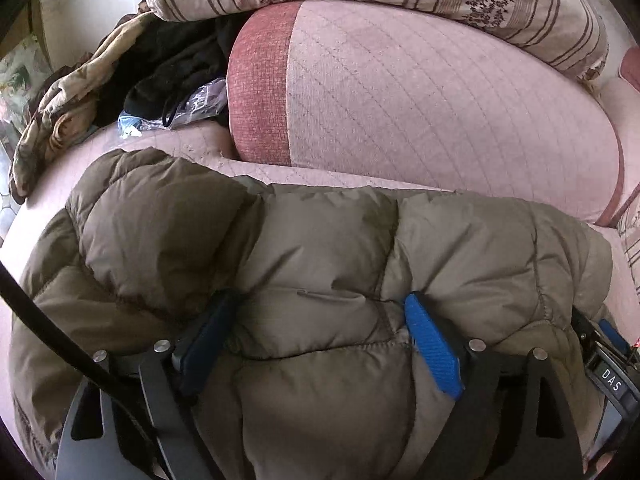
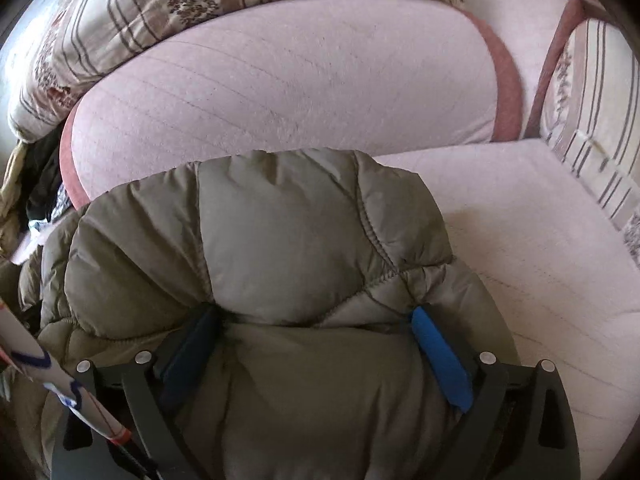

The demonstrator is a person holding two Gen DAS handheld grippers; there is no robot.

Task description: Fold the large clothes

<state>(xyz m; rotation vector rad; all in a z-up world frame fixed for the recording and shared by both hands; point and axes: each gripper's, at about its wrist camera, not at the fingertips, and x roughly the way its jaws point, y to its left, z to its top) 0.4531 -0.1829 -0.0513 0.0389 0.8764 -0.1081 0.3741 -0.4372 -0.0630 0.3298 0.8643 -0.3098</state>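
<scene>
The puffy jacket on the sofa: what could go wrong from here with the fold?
1. The olive puffer jacket is thick and springy; with both the left gripper and the right gripper wide apart around it, the fold may spring open.
2. The slick fabric bulges between the fingers, so it could snag there.
3. The clothes pile lies close and might get dragged in.
</scene>
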